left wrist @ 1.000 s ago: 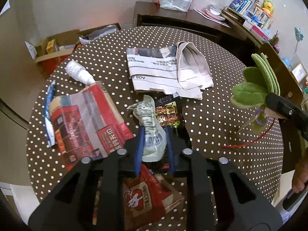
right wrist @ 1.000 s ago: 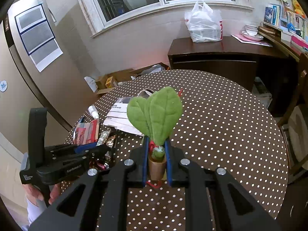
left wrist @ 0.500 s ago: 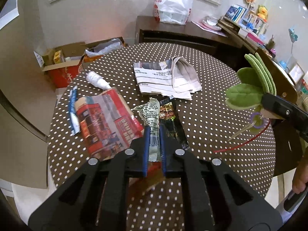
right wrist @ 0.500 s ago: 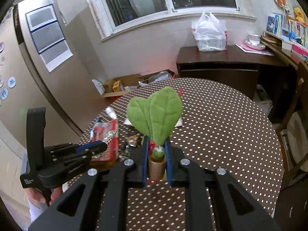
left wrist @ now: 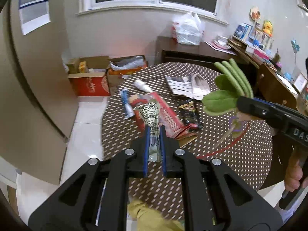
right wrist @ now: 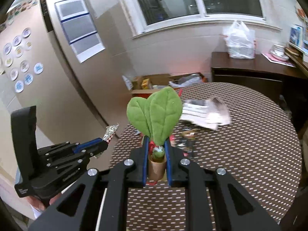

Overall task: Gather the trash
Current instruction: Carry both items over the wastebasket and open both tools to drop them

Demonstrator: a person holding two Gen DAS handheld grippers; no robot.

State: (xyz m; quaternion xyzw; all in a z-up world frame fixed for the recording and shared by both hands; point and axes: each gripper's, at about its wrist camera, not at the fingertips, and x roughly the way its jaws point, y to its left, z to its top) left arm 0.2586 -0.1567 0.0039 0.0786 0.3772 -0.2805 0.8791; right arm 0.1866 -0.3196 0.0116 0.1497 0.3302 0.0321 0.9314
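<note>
Left gripper [left wrist: 154, 134] clamped on crumpled wrapper [left wrist: 151, 115], lifted clear of polka-dot desk [left wrist: 240, 159]. Right gripper [right wrist: 156, 144] clamped on plush plant [right wrist: 157, 115] in small brown pot. Red packet [left wrist: 165, 115], newspaper [left wrist: 187, 85], dark wrappers [left wrist: 190, 111] on desk beyond.

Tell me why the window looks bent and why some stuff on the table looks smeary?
Left wrist view: the fisheye lens bows the window frame and darkens the corners; the green plush leaves look smeared. Right wrist view: the folded newspaper is streaked with motion blur, while the plush plant between the right gripper fingers stays sharp.
</note>
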